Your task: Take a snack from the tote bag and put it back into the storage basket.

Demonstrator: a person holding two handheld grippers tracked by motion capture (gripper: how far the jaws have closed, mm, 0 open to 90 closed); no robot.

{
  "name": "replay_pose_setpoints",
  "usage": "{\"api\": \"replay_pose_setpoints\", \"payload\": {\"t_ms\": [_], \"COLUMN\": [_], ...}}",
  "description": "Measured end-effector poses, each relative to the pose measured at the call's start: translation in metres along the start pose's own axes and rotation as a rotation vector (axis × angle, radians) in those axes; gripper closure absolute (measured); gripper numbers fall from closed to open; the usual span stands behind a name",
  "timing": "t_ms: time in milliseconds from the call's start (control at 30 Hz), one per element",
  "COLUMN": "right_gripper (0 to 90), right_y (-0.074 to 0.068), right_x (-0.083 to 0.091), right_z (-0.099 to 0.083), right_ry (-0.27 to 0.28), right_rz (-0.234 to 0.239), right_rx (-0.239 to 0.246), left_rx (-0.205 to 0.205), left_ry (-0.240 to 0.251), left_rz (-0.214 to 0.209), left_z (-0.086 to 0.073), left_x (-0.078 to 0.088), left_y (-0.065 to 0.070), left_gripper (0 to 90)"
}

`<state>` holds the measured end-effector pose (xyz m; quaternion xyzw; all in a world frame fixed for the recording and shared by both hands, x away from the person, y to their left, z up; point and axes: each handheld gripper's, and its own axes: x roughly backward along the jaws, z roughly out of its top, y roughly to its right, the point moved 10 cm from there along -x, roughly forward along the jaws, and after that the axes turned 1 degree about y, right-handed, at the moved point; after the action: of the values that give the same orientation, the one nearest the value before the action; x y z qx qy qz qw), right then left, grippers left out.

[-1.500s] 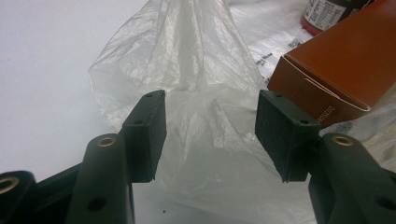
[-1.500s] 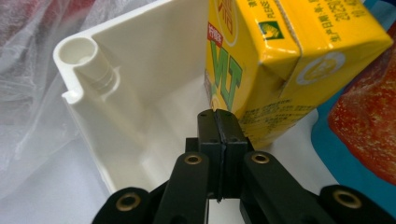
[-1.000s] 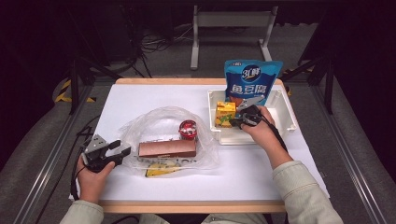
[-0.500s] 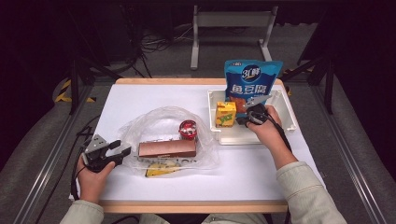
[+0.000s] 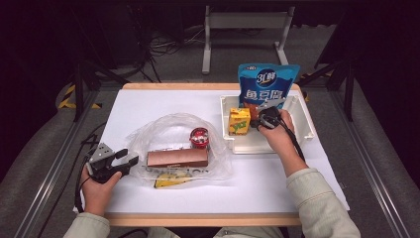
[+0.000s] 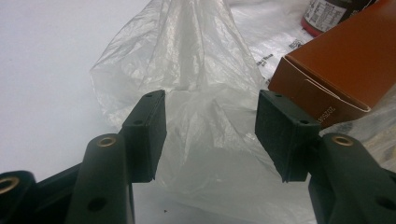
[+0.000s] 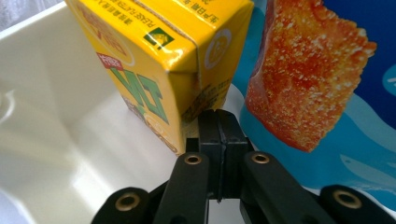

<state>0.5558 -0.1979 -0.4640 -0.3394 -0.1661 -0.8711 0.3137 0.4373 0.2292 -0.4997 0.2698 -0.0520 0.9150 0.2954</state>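
High view: the right gripper (image 5: 261,115) sits inside the white plastic bin (image 5: 307,119) at about two o'clock on the table (image 5: 148,104), a little farther toward the bin's right side than a second ago, when it hung directly over the yellow juice carton (image 5: 239,121). The carton now shows in full, upright near the bin's left wall, with the blue snack pouch (image 5: 267,84) standing behind it at twelve o'clock. In the right gripper view the jaws are pressed fully together with nothing between them, their tips just beside the carton's lower corner (image 7: 196,112); I judge the carton has been placed and this hand is free to fetch another item.

At eight o'clock the left gripper (image 5: 123,159) has kept its place, its jaws partly apart around a fold of the clear plastic bag (image 6: 196,93) without pinching it, so the bag mouth is not yet held.

Thin, crinkled and glossy, the bag lies slack over a matte copper-brown cardboard box (image 5: 177,158), long and rectangular, a small round red-lidded jar (image 5: 199,137) and a flat yellow packet (image 5: 171,180). The carton is waxy printed card with sharp folded edges; the bin is smooth and rigid.
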Motion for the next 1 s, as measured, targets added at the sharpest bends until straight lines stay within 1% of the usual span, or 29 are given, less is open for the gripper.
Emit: {"api": "replay_pose_setpoints", "payload": {"t_ms": [133,267,500,567,667,733,800,900,933,967,1000], "right_gripper": [90.0,90.0,90.0,90.0,90.0,90.0,90.0,90.0,89.6,89.6,89.5], "right_y": [0.0,-0.001,-0.006,-0.007,-0.006,-0.006,-0.005,-0.008,-0.01,-0.01,-0.015], "right_x": [-0.002,-0.006,-0.011,-0.012,-0.012,-0.011,-0.008,-0.002,0.002,0.002,0.005], "right_z": [0.001,0.003,0.008,0.009,0.009,0.008,0.007,0.004,0.002,0.002,0.0], "right_ry": [0.002,0.005,0.012,0.01,0.009,0.014,0.01,0.012,0.011,0.011,0.013], "right_rz": [-0.001,-0.004,0.008,-0.001,-0.001,0.002,-0.008,-0.002,0.008,0.008,0.024], "right_rx": [-0.005,0.002,0.007,0.02,0.016,0.01,0.011,0.009,0.006,0.006,0.0], "left_rx": [-0.002,-0.002,-0.001,-0.001,-0.001,-0.001,-0.001,0.0,-0.001,-0.001,-0.002], "left_ry": [0.0,0.0,0.001,0.001,0.001,0.0,0.001,-0.002,-0.001,-0.001,-0.002], "left_rz": [0.0,0.0,0.0,0.0,-0.001,-0.001,0.0,0.0,0.001,0.001,0.0], "left_z": [0.0,0.0,0.0,0.0,0.0,0.0,0.0,0.0,0.0,0.0,0.0], "left_x": [0.0,0.0,0.0,0.0,0.0,0.0,0.0,0.001,0.0,0.0,0.0], "left_y": [0.0,0.0,0.0,0.0,0.0,0.0,0.0,-0.001,0.0,0.0,0.0], "left_gripper": [44.0,44.0,44.0,44.0,44.0,44.0,44.0,44.0,44.0,44.0,44.0]}}
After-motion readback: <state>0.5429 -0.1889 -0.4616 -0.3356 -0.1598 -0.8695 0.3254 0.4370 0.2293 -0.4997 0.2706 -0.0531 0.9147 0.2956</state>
